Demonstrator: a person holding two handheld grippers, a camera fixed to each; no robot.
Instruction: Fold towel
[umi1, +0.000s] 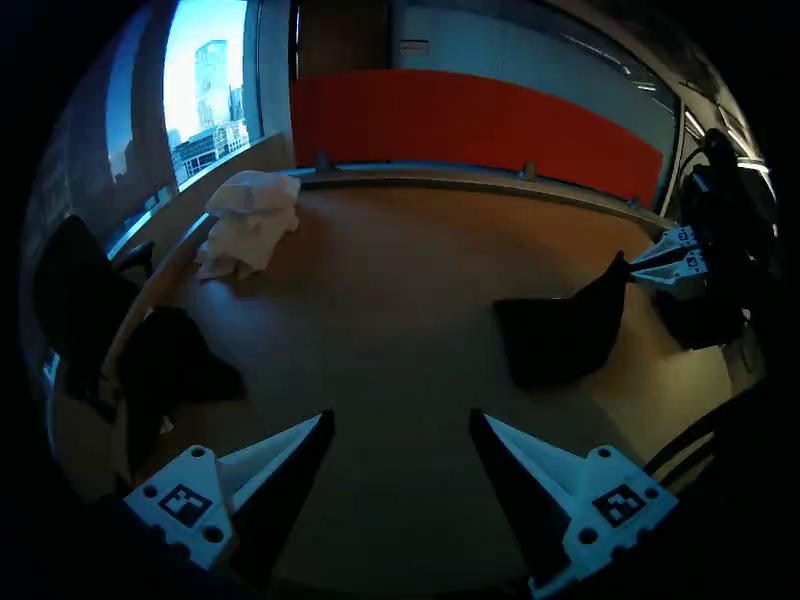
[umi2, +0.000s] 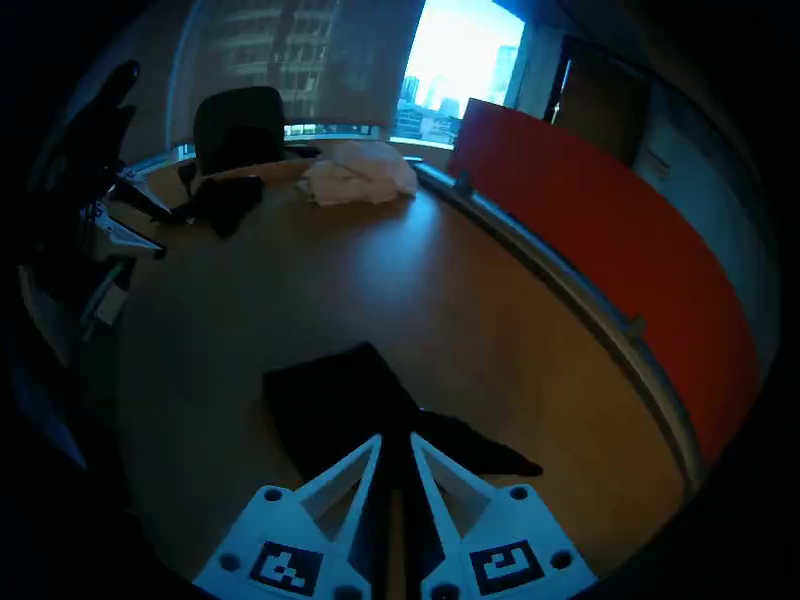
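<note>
Towel (umi2: 340, 400), dark and part-rumpled, lies on the tabletop (umi1: 400, 300) well out from the red partition (umi1: 470, 115). One corner is pinched in the right gripper (umi2: 395, 440), whose jaws stand narrow with cloth between them. In the left gripper view we see that corner standing up off the wood in a peak, with the rest of the cloth lying low beneath it. The left gripper (umi1: 400, 420) hangs over bare wood, farther from the partition than the towel, its jaws wide and holding nothing.

We judge the fold barely begun. One corner is taken, no edge lies over another that we can make out, and a second corner is not yet gripped.

Between towel and partition runs a broad bare stretch of tabletop, ended by a low rail (umi1: 450, 180) at the partition's foot. That looks to us the free side for carrying the corner over.

A white cloth pile (umi1: 250, 215) sits near the partition's window end. Another dark cloth (umi1: 175, 365) lies farther out from the partition, near a chair (umi2: 240, 125). Both are well apart from the towel.

On the side away from the partition the tabletop's edge comes closer, we judge, so a pull that way could drag cloth over the lip.
</note>
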